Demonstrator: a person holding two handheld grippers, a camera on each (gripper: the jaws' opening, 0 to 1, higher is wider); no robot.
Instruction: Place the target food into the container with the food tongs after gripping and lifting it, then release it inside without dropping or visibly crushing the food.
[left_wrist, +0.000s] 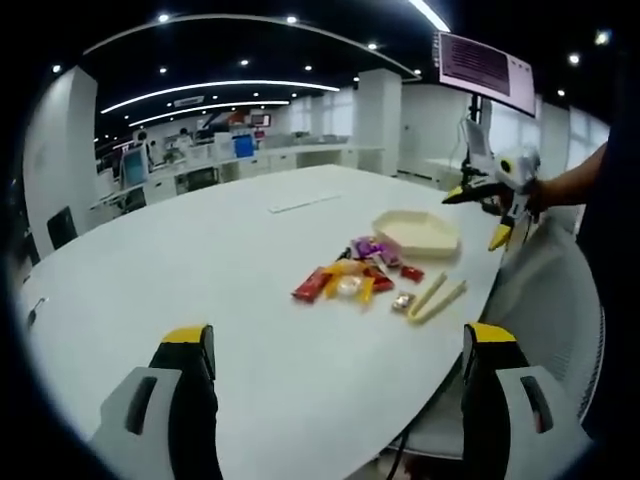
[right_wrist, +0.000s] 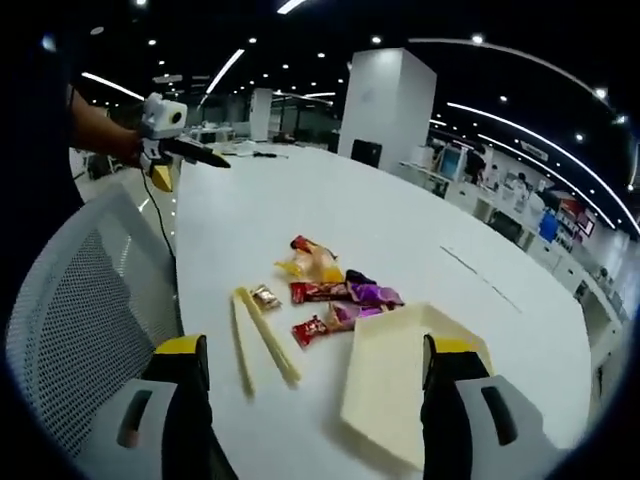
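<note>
Tongs (right_wrist: 262, 340) flat on table (right_wrist: 400, 220), long axis twd snacks (right_wrist: 330, 285), beside container (right_wrist: 395, 385).

We're in a big open-plan office, no doubt about it. A long white conference table (left_wrist: 250, 290) runs through the room, with a grey mesh office chair (right_wrist: 75, 310) pulled in at its edge. Overhead, a dark ceiling carries curved LED light strips (left_wrist: 215, 88) and rows of small round downlights. Over in the left gripper view, banks of desks with computer monitors (left_wrist: 133, 166) line the far side, and a wall-mounted display screen (left_wrist: 485, 68) hangs up high. The right gripper view picks up a broad white structural column (right_wrist: 390, 105) and more workstations (right_wrist: 500, 195) stretching off behind it, with black chairs tucked in.
</note>
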